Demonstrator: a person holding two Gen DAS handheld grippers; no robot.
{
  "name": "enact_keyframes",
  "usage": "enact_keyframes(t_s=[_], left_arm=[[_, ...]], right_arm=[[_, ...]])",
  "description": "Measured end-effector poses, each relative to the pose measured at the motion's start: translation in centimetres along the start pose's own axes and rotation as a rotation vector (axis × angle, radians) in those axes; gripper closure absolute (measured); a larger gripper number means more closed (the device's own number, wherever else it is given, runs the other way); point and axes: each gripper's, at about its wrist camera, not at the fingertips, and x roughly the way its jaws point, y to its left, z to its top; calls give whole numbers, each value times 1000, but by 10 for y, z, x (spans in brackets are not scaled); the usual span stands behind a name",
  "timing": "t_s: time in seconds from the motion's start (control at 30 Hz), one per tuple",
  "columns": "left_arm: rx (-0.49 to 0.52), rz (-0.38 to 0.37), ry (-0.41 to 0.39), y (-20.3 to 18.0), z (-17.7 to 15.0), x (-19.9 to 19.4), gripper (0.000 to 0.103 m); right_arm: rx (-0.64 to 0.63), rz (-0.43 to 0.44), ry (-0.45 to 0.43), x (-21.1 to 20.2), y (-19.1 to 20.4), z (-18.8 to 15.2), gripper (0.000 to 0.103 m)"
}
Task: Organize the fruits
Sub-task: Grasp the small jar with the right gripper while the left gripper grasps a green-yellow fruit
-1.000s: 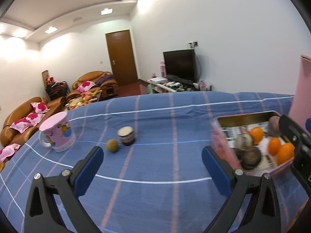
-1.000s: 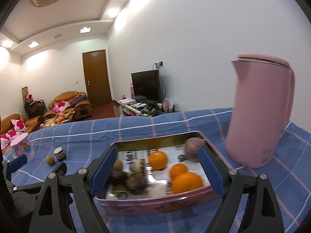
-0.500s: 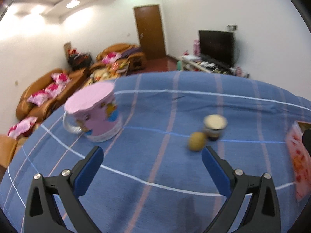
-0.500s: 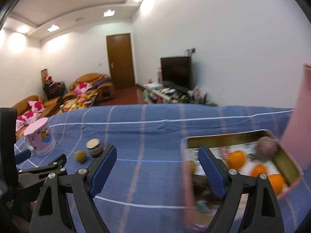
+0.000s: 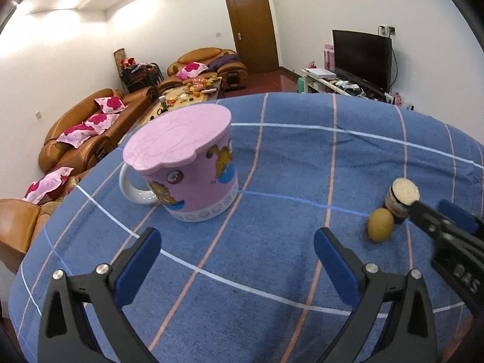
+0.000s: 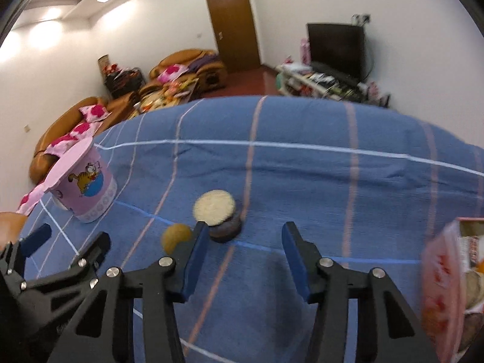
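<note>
Right wrist view: the right tool [image 6: 245, 233], jaws just narrowed but empty, has been swung from the fruit tin [image 6: 447, 275] toward the stray kiwi [image 6: 176, 237]; the left tool [image 5: 237, 248] is held apart.

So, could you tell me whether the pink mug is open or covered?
Covered. A pink lid sits flat over the rim of the upright mug; its contents are hidden.

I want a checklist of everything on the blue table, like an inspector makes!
Surface: blue striped cloth over the table.
Job's things: small yellow-brown fruit beside a cut dark fruit; pink fruit box at right edge.
Clutter: pink cartoon mug, lid on.
Grippers: left gripper open, empty; right gripper jaws just closing, nothing between them.
Cables: nothing seen.
Surroundings: sofas, door, television.
</note>
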Motion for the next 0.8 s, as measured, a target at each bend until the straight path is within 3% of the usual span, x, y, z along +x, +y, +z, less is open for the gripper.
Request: enact_keyframes(t_s=[0.23, 0.3, 0.47, 0.63, 0.8], left_arm=[[-11, -16, 24, 2, 0, 5, 1], [-6, -24, 19, 0, 0, 3, 1], [2, -51, 7, -1, 0, 1, 2], [-1, -139, 13, -3, 0, -1, 9], [45, -232, -41, -25, 4, -13, 15]], right_arm=[[48, 57, 56, 21, 2, 10, 51], [44, 55, 63, 23, 4, 12, 63], [40, 21, 57, 13, 3, 9, 64], [54, -13, -50, -33, -12, -12, 64], [47, -72, -141, -83, -29, -41, 64]])
